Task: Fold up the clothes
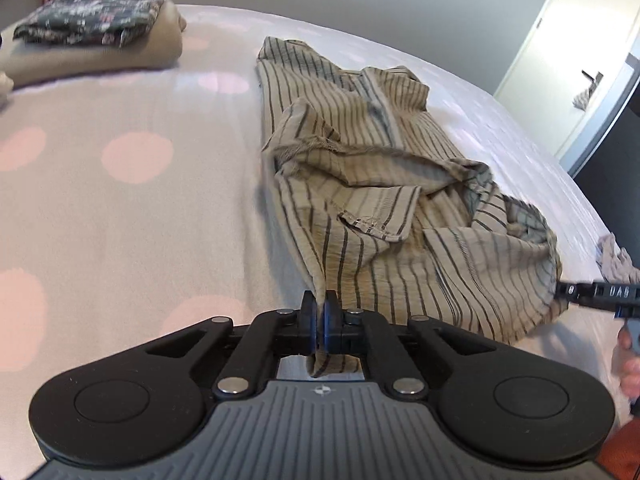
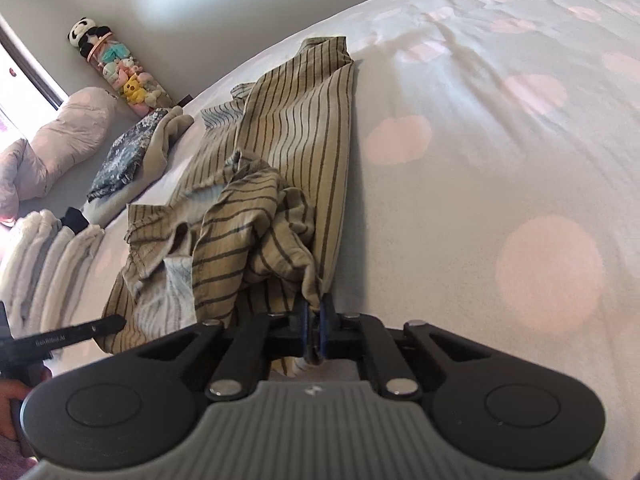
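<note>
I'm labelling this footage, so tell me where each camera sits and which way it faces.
Left wrist: on the left gripper, facing down across the bed; it pinches the striped shirt.
Right wrist: on the right gripper, facing toward the plush toys; a hand shows.
Shared: the shirt, each other's gripper, the folded floral garment.

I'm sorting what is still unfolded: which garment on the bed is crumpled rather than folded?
The beige striped shirt, bunched and pinched by both tools; the dark floral garment lies folded on the beige blanket.
</note>
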A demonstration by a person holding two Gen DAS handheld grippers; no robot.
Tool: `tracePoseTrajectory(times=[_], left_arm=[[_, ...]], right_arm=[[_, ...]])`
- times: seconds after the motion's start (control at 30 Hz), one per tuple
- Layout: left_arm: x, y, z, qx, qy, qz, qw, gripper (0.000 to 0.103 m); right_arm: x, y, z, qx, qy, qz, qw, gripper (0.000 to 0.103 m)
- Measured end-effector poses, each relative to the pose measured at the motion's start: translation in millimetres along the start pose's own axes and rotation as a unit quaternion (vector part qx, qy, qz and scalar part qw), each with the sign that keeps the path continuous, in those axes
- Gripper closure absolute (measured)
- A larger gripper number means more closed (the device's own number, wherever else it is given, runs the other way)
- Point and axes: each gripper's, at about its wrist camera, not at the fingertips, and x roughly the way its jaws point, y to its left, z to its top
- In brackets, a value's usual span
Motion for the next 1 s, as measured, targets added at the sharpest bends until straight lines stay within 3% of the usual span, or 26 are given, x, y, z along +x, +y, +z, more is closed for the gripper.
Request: tracePoseTrajectory(times=[0.2, 0.47, 0.63, 0.77, 0.9, 1.0], left_arm=[[-44, -19, -11, 0.024, 0.045, 0.000, 0.9987, 0.102], [-85, -43, -42, 0.051, 0.107, -0.012, 0.9928, 0.102], [-75, -56, -53, 0.079, 0.151, 0.002, 0.9854, 0.102], [-53, -60, -53, 0.092, 0.186, 0.019, 0.9780, 0.101], [-28, -56, -58, 0.083, 0.229, 0.038, 0.9691, 0.098], [-20, -44, -56, 0.048, 0.241, 0.043, 0.9684, 0.096]], right_arm=[[-45, 26, -7, -0.009, 0.042, -0.011, 0.999, 0.097], [-98, 37, -55, -0.007, 0.108, -0.035, 0.994, 0.097], [-105, 40, -79, -0.023, 0.134, -0.064, 0.989, 0.097], [-85, 43, -83, -0.041, 0.158, -0.099, 0.981, 0.096], [-68, 51, -88, -0.081, 0.177, -0.128, 0.972, 0.095], [-63, 52, -87, -0.087, 0.181, -0.135, 0.970, 0.090]])
